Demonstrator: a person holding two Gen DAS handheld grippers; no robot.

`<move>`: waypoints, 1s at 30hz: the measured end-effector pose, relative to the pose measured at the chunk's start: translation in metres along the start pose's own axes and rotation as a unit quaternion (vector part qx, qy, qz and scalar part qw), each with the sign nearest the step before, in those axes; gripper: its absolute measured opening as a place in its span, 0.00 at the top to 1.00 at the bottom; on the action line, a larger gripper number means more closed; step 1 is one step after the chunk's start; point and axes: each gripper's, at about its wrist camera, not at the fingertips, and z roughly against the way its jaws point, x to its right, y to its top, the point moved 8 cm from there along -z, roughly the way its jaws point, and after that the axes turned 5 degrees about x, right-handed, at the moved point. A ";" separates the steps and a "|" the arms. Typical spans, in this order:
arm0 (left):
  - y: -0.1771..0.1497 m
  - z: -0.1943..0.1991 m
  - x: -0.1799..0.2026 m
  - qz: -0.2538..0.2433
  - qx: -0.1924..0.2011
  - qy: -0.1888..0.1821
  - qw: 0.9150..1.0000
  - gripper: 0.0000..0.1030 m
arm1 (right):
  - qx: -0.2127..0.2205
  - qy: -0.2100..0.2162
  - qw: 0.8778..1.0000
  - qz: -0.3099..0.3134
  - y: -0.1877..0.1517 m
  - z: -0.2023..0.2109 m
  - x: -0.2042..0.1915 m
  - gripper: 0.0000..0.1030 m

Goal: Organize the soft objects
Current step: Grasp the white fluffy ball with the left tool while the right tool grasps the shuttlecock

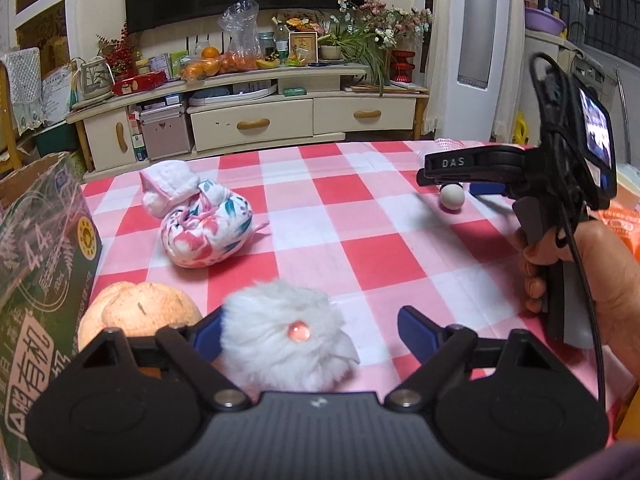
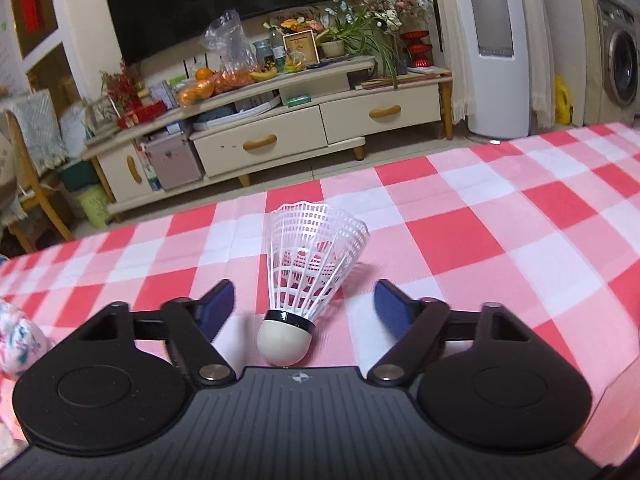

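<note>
Jaws of the left gripper [image 1: 310,330] stand wide around a white fluffy pompom [image 1: 286,346] on the checked tablecloth [image 1: 360,220]; its left pad touches the fur, the right stands clear. Right gripper [image 2: 304,306] gapes around a white shuttlecock [image 2: 304,280] lying cork-first toward the camera, untouched.

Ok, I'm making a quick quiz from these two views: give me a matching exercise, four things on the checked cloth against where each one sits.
Things:
1. white fluffy toy
2. shuttlecock
3. floral cloth bundle
4. bread-like bun

Places:
A. beside the green carton, left of the left tool
B. between the open fingers of the right tool
C. between the open fingers of the left tool
D. further out on the cloth, against a white-and-pink rolled cloth

Pairs: 1-C, 2-B, 3-D, 4-A
</note>
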 end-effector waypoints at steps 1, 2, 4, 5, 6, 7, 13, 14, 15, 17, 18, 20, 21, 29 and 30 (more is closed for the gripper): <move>0.000 -0.001 0.001 -0.003 0.000 0.002 1.000 0.22 | -0.002 -0.001 1.000 0.008 0.000 -0.001 -0.002 0.19; -0.001 -0.002 0.002 -0.006 -0.001 0.004 1.000 0.24 | -0.004 0.000 1.000 0.019 -0.001 -0.001 -0.004 0.23; -0.002 -0.004 0.004 -0.012 -0.002 0.007 1.000 0.35 | -0.008 -0.003 0.999 0.038 -0.002 0.000 -0.007 0.40; -0.002 -0.004 0.004 -0.015 -0.002 0.009 1.000 0.39 | -0.009 -0.002 0.999 0.044 -0.002 0.000 -0.007 0.44; -0.003 -0.006 0.005 -0.018 -0.004 0.011 1.000 0.45 | -0.010 -0.001 0.999 0.047 -0.002 0.000 -0.007 0.49; -0.003 -0.007 0.006 -0.020 -0.006 0.012 1.000 0.47 | -0.010 -0.001 0.999 0.049 -0.002 0.000 -0.008 0.53; -0.013 -0.012 0.009 -0.021 -0.022 0.010 0.999 0.52 | -0.007 -0.001 0.998 0.061 -0.002 0.002 -0.007 0.62; -0.013 -0.012 0.009 -0.020 -0.022 0.009 1.000 0.52 | -0.004 -0.001 0.998 0.063 -0.002 0.003 -0.007 0.62; -0.013 -0.012 0.009 -0.018 -0.022 0.008 1.000 0.53 | -0.003 0.000 0.998 0.065 -0.001 0.003 -0.007 0.62; -0.012 -0.012 0.010 -0.016 -0.022 0.006 1.000 0.53 | 0.001 0.000 0.998 0.070 -0.002 0.004 -0.007 0.63; -0.012 -0.011 0.010 -0.016 -0.022 0.006 1.000 0.54 | 0.001 0.001 0.997 0.072 -0.002 0.005 -0.007 0.63; -0.012 -0.011 0.012 -0.017 -0.021 0.004 1.000 0.54 | 0.000 0.004 0.997 0.075 -0.004 0.006 -0.008 0.63; -0.012 -0.010 0.012 -0.017 -0.020 0.003 1.000 0.54 | 0.000 0.006 0.997 0.075 -0.005 0.007 -0.009 0.63; -0.009 -0.003 0.012 -0.009 -0.011 -0.003 1.000 0.55 | -0.006 0.019 0.996 0.089 -0.015 0.018 -0.018 0.63; -0.008 -0.001 0.011 -0.007 -0.009 -0.003 1.000 0.55 | -0.006 0.021 0.996 0.091 -0.015 0.019 -0.019 0.63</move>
